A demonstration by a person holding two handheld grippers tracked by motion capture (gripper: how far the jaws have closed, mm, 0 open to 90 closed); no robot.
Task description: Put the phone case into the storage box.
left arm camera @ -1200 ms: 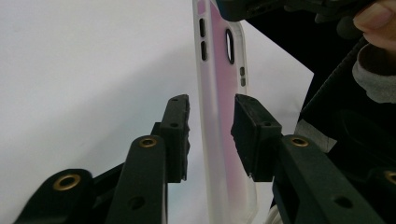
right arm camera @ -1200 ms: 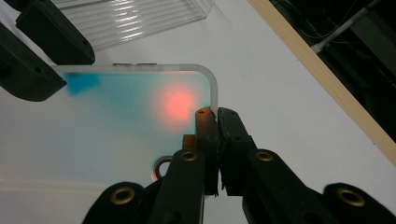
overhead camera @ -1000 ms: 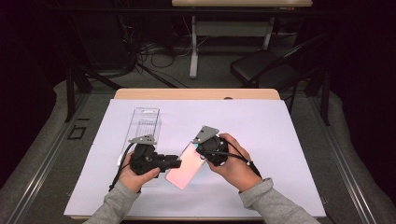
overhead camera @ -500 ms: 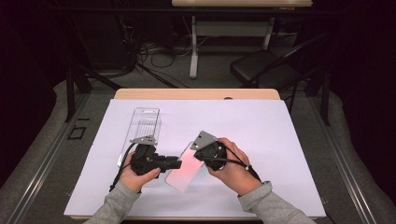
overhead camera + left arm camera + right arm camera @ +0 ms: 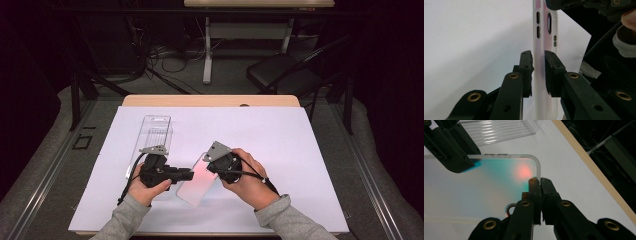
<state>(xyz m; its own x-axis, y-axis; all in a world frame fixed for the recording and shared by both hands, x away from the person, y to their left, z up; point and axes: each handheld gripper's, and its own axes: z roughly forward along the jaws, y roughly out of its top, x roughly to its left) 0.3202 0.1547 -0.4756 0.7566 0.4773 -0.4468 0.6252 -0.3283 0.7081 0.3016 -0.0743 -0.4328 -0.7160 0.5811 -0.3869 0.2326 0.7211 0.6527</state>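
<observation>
the phone case point(image 5: 197, 181) looks like translucent, frosted plastic with a smooth pinkish sheen. the clear packaging tray point(image 5: 155, 134) is glossy ribbed plastic. the matt white sheet point(image 5: 280, 135) resembles paper over a wooden table edge point(image 5: 210, 100). the left gripper point(image 5: 538, 72) is matt black plastic with brass-coloured rivets.

Left gripper point(image 5: 191, 175) and right gripper point(image 5: 210, 161) clamped, fingers facing each other.

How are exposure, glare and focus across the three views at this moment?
High view: white table cover evenly lit, surroundings nearly black. Left gripper view: the cover blows out to flat white; phone case edge sharp, the near left gripper slightly soft. Right gripper view: a red glow and teal tint on the phone case; clear plastic box shows streaky highlights.
</observation>
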